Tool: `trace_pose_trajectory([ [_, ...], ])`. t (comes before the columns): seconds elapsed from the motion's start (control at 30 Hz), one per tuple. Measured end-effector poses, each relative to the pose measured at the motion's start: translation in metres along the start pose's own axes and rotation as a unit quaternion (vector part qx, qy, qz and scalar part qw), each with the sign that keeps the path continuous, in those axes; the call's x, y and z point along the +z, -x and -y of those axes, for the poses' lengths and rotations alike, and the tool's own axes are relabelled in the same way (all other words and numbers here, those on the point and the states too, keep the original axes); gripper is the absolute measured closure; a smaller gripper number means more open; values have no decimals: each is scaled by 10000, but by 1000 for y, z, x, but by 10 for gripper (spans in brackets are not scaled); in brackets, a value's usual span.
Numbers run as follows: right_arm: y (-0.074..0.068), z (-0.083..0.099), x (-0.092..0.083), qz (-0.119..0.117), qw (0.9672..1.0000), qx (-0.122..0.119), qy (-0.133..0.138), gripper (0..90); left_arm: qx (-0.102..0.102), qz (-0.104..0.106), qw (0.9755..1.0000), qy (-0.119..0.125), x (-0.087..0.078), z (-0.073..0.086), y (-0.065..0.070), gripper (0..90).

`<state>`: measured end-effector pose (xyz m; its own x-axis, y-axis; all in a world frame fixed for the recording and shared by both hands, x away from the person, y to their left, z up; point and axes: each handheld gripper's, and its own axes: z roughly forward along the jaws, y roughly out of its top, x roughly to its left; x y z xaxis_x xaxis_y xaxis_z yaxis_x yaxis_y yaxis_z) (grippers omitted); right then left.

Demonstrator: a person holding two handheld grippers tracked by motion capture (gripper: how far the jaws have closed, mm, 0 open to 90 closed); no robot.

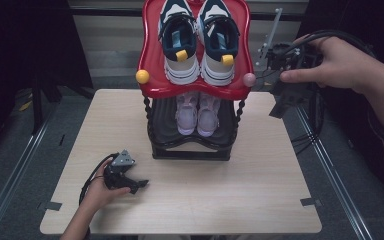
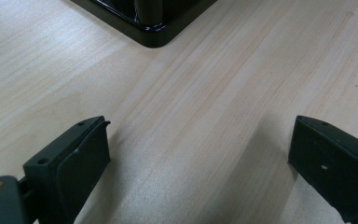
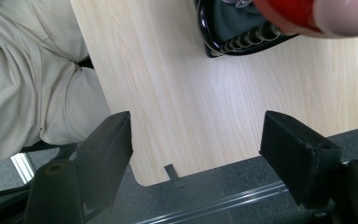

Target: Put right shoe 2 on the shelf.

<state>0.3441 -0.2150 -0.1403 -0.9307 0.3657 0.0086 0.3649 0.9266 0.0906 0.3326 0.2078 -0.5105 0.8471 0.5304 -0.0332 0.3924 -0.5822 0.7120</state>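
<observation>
Open tabletop in front and at the sides; the shoe rack (image 1: 192, 125) blocks the middle back.

The rack stands at the centre top of the high view, its red top shelf (image 1: 152, 60) overhanging the black lower shelf (image 1: 165, 131), so the pink shoes (image 1: 198, 114) can be reached only through the low front gap between the twisted posts (image 1: 147, 112). The navy-and-white sneakers (image 1: 200, 37) on top are free from above. The yellow knob (image 1: 142, 76) and pink knob (image 1: 249, 79) jut out at the shelf's front corners. The table (image 1: 205, 200) is bare across the lower frame; the left gripper (image 1: 139, 185) rests low left, the right gripper (image 1: 280, 107) hangs just right of the pink knob.
</observation>
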Motion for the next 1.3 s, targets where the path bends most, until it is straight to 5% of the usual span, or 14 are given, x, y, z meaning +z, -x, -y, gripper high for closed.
trace_pose_trajectory([
  [1.3, 8, 42, 76, -125, 9997, 190, -121, 235, 18, -6, 10000, 0, 0, 0, 0, 45],
])
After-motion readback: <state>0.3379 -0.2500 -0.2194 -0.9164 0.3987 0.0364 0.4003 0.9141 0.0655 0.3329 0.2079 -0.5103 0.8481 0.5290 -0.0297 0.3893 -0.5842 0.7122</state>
